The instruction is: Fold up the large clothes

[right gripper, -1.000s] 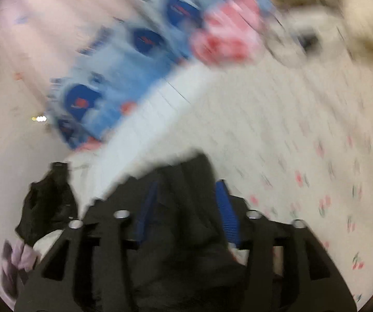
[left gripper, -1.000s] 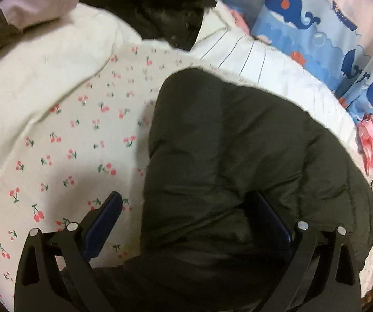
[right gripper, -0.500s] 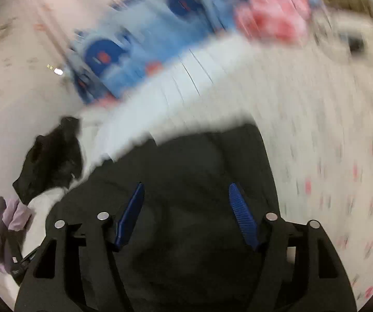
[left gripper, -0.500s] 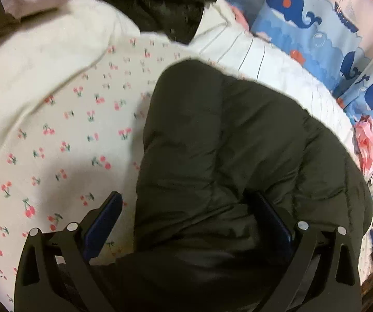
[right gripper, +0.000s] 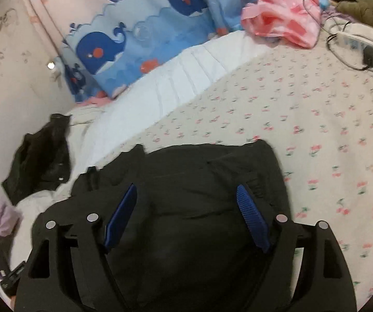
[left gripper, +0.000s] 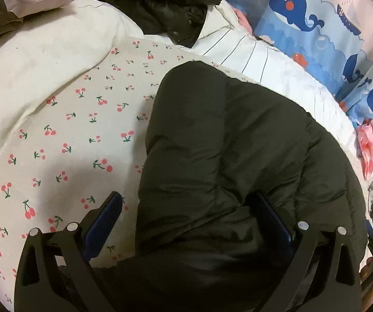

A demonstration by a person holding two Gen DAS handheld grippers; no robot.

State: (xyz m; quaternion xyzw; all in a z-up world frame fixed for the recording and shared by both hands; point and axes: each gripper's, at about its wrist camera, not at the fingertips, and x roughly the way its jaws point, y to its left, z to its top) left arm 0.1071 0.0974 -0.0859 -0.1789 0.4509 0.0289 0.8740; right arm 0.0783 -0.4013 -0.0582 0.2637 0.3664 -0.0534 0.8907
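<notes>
1. A large, dark olive-black padded jacket (left gripper: 225, 156) lies on a bed covered by a cream sheet printed with small red cherries (left gripper: 56, 135). In the left wrist view its quilted bulk runs from the middle of the picture down to the lower edge.
2. The left gripper (left gripper: 186, 218) has its blue-padded jaws spread wide. The left pad (left gripper: 103, 226) stands clear over the cherry sheet beside the jacket's edge. The right pad (left gripper: 272, 218) sits pressed into a fold of the jacket. Whether the fabric is truly pinched I cannot tell, since one pad is apart from it.
3. The right gripper (right gripper: 186, 215) hangs over the same jacket (right gripper: 199, 182), its jaws opening. The dark fabric lies between and below the two ribbed blue pads (right gripper: 251, 218), and neither pad presses on it.
4. In the right wrist view the jacket's far hem ends on the cherry sheet (right gripper: 316, 117), near a white striped quilt (right gripper: 181, 78).
5. A blue whale-print curtain (right gripper: 139, 36) hangs behind the bed.
6. A crumpled pink-and-red plastic bag (right gripper: 282, 18) rests near the far bed edge.
7. Another black garment (right gripper: 41, 156) lies to the left on the white bedding.
</notes>
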